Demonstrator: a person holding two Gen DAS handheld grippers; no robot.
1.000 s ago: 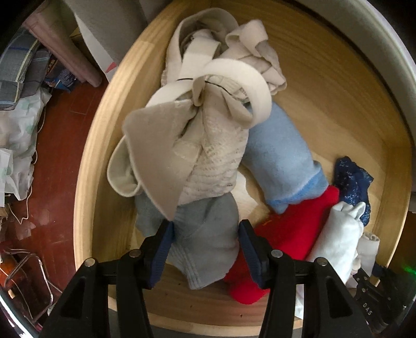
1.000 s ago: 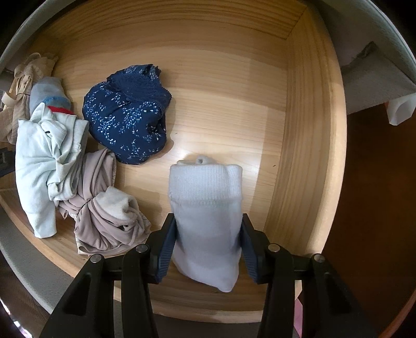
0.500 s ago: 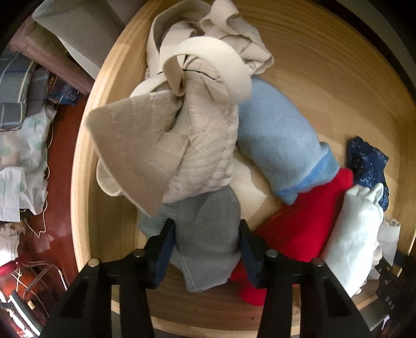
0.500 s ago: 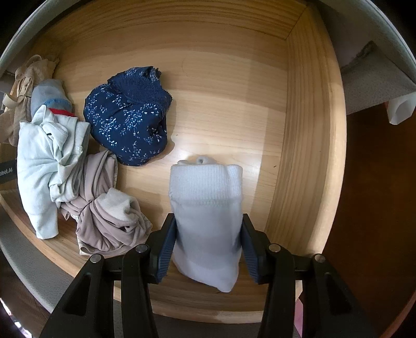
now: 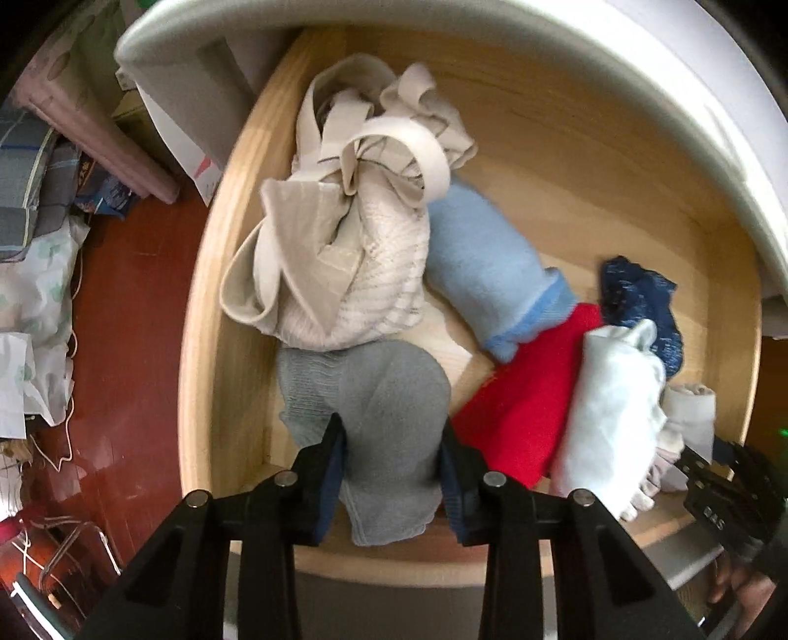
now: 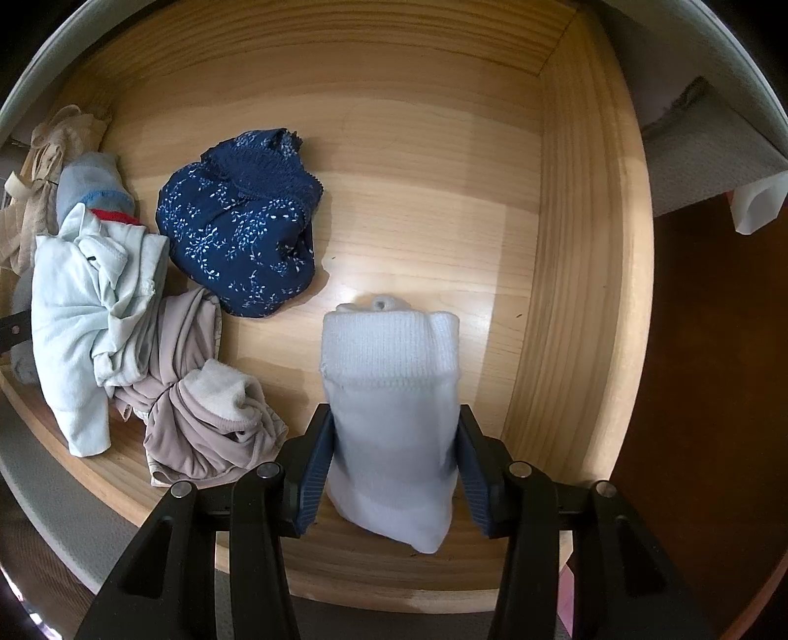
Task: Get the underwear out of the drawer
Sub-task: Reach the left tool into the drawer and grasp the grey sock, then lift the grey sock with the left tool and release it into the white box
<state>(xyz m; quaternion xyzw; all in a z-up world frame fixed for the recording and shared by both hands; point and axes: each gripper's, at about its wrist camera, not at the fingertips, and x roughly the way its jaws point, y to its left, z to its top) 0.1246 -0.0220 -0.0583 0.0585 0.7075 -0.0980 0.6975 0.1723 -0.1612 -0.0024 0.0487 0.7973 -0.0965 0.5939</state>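
In the left wrist view, my left gripper (image 5: 392, 443) points down into the wooden drawer (image 5: 591, 172). Its jaws are closing, and both pads press the sides of a grey sock (image 5: 389, 394). Beyond it lie a beige underwear bundle (image 5: 344, 246), a light blue sock (image 5: 482, 266), a red garment (image 5: 522, 408) and a pale mint garment (image 5: 615, 394). My right gripper (image 6: 391, 433) is shut on a folded white sock (image 6: 389, 354) near the drawer's right wall (image 6: 566, 271). Navy patterned underwear (image 6: 241, 251) lies loose to its left.
A taupe garment (image 6: 197, 418) and the mint one (image 6: 88, 295) are heaped at the drawer's front left. The white cabinet edge (image 5: 443, 19) overhangs the back. Red-brown floor (image 5: 128, 320) with bags and cloth (image 5: 34, 275) lies left of the drawer.
The left jaws have narrowed onto the grey sock and the left view has pulled back from the drawer, which looks smaller. The right gripper and its white sock have not moved.
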